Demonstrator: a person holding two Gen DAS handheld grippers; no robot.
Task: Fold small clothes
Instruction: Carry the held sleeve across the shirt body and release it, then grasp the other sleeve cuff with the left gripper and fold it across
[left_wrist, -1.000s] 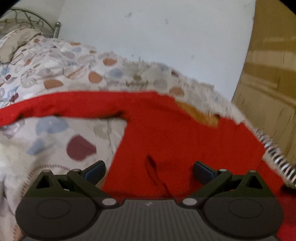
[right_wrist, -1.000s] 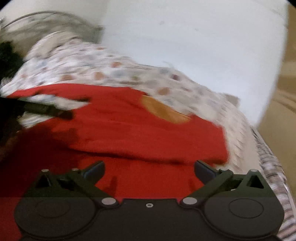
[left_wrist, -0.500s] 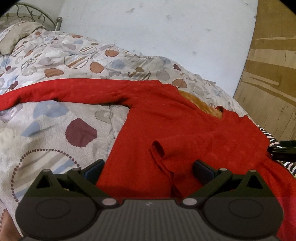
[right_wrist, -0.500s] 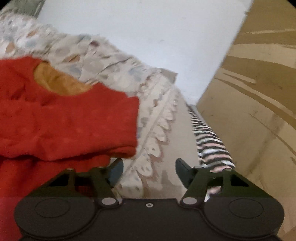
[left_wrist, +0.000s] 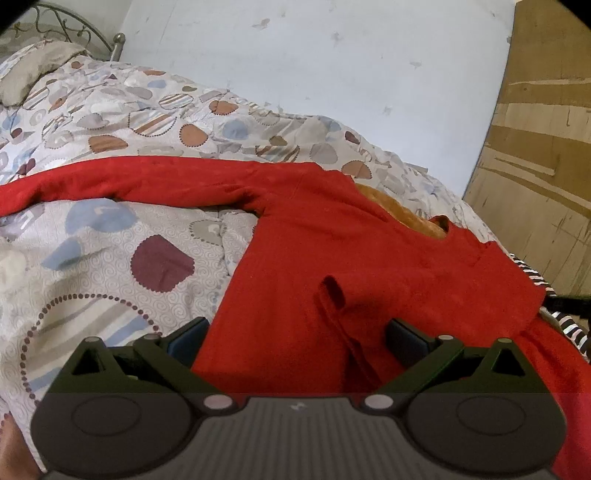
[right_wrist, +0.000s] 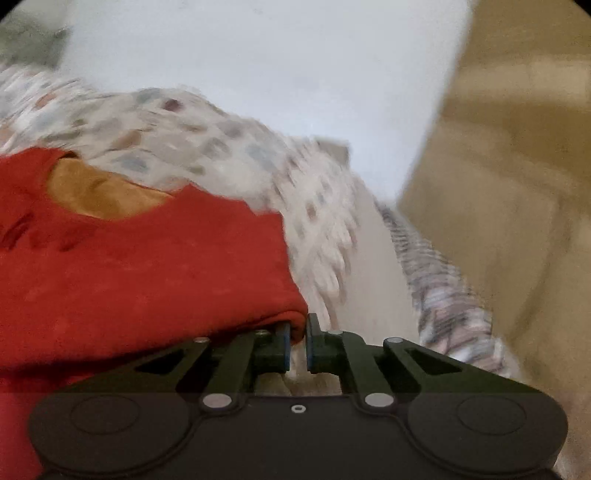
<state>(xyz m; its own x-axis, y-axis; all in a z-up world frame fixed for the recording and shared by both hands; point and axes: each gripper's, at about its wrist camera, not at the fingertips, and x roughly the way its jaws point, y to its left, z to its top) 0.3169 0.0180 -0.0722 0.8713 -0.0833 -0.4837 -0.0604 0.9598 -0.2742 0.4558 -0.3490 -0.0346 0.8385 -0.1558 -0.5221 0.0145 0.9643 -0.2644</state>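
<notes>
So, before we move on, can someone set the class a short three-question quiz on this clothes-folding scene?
1. True or false: the left tongs are open.
2. What do the right tongs pinch? A) a striped cloth B) the sweater at its edge C) a pillow
3. What colour shows inside the sweater's neck?

Key: 1 true; 2 B; 3 orange.
</notes>
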